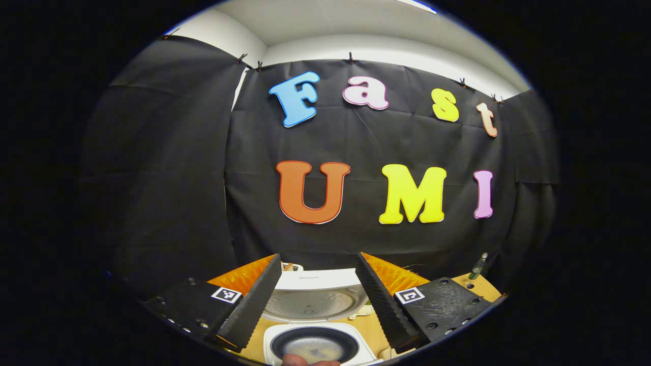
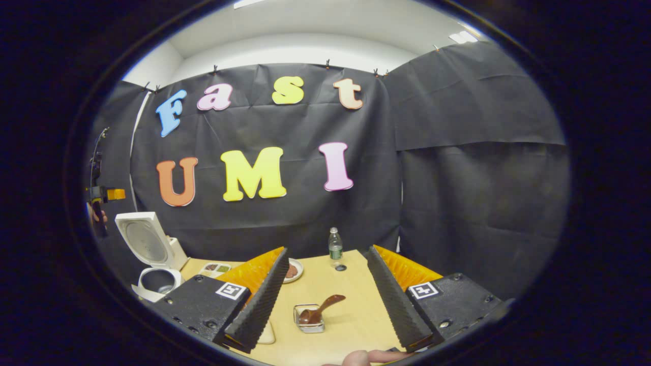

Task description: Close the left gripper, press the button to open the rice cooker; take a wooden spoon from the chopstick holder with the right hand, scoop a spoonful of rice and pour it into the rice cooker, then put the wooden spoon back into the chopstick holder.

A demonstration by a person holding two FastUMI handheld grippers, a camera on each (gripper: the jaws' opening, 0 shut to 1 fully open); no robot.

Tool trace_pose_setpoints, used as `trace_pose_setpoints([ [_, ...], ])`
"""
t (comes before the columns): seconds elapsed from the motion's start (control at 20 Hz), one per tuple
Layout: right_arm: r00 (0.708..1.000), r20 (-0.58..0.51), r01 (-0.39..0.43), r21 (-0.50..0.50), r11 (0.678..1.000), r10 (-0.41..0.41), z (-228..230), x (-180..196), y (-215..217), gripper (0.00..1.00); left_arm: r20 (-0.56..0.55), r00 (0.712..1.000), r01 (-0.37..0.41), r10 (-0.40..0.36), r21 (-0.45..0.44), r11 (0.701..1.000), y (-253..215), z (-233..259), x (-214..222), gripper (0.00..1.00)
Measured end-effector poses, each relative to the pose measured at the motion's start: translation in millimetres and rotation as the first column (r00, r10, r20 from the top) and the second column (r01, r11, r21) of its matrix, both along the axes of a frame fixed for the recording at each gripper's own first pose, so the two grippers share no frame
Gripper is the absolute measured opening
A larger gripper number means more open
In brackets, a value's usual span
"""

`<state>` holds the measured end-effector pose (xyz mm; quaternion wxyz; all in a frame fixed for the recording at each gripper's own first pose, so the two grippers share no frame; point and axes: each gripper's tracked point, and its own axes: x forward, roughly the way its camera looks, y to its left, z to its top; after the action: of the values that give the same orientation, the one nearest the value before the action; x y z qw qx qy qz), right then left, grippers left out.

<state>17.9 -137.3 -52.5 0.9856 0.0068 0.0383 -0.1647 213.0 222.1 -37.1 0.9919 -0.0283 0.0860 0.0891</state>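
The white rice cooker [image 1: 285,339] stands open just below my left gripper [image 1: 318,255], its lid [image 1: 313,300] tipped up and back and the dark inner pot [image 1: 314,345] exposed. That gripper's jaws are wide apart with nothing between them. In the right gripper view, the cooker [image 2: 158,280] sits at the far left of the table. A brown wooden spoon [image 2: 321,308] leans in a small square holder [image 2: 308,322] on the tan table, ahead of my open right gripper [image 2: 328,249], which touches nothing.
A water bottle [image 2: 334,246] stands at the table's back edge, with a small plate [image 2: 293,270] and a compartment tray [image 2: 215,268] to its left. The left gripper [image 2: 104,193] is held up at the far left. A fingertip [image 2: 363,357] shows at the bottom.
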Motion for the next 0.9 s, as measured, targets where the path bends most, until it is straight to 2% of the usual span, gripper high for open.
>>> trace_pose_setpoints([
  [0.25, 0.998, -0.017, 0.068, -0.018, 0.998, -0.068, -1.6, -28.6, -8.8, 0.99, -0.078, 0.997, -0.022, 0.020, -0.022, 1.000, 21.4, -29.4, 37.7, 0.94],
  [0.4, 0.996, -0.045, 0.083, -0.008, 0.997, -0.083, -12.3, -35.9, -6.6, 1.00, -0.122, 0.992, -0.029, 0.024, -0.035, 0.999, 27.8, -45.3, 55.0, 0.94],
  [0.65, 0.997, -0.056, 0.050, -0.023, 0.998, -0.051, -15.9, -34.9, 13.8, 0.99, -0.209, 0.977, -0.048, 0.040, -0.032, 0.998, 30.7, -71.2, 67.6, 0.94],
  [0.9, 0.998, -0.059, 0.018, -0.024, 1.000, -0.019, -17.2, -34.3, 23.6, 1.00, -0.247, 0.968, -0.057, 0.050, -0.022, 0.998, 30.4, -72.5, 56.0, 0.97],
])
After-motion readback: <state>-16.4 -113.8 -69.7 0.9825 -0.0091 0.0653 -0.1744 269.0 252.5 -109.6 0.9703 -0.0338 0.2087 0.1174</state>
